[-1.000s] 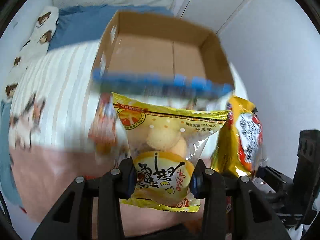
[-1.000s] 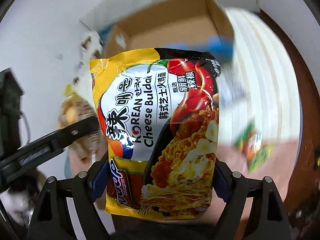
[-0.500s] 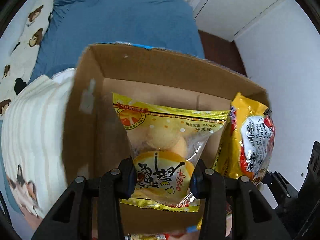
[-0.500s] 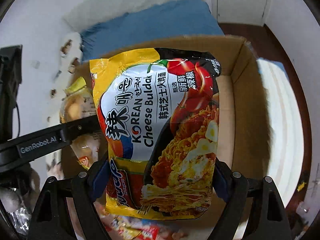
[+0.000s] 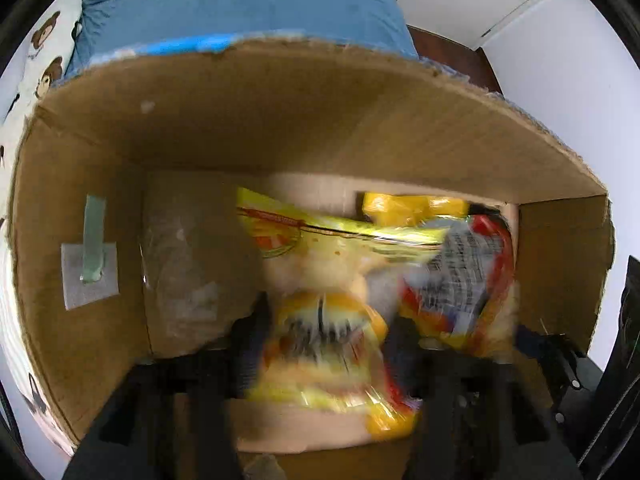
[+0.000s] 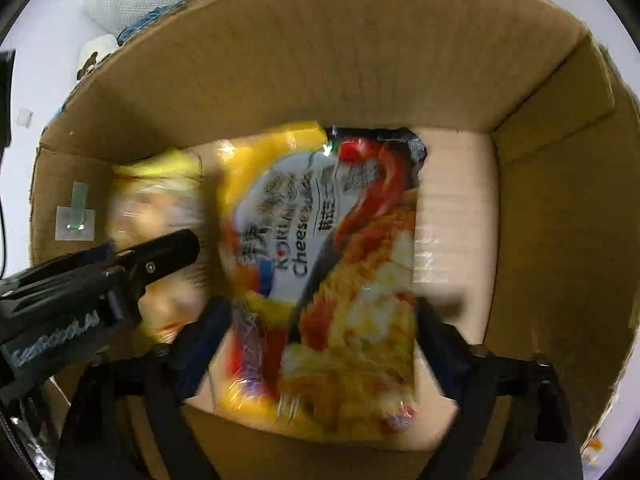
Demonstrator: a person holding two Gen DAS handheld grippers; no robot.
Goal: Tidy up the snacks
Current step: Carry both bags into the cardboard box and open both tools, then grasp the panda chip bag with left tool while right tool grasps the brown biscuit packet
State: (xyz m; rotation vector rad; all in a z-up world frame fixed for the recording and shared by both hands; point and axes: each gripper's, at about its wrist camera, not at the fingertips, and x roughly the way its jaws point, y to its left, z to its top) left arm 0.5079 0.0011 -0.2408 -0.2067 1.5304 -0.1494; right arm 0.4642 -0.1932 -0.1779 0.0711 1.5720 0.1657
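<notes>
A blue bedsheet (image 5: 240, 4) fills the upper frame. A bear-print pillow (image 5: 48, 52) lies upper left; a white wall (image 5: 560, 60) and dark wood floor (image 5: 452, 52) upper right.

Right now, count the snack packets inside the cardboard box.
2. The cake packet sits between the left gripper's opening jaws; the noodle packet lies beside it, between the right gripper's opening jaws. The cardboard box may hide more beneath them.
</notes>
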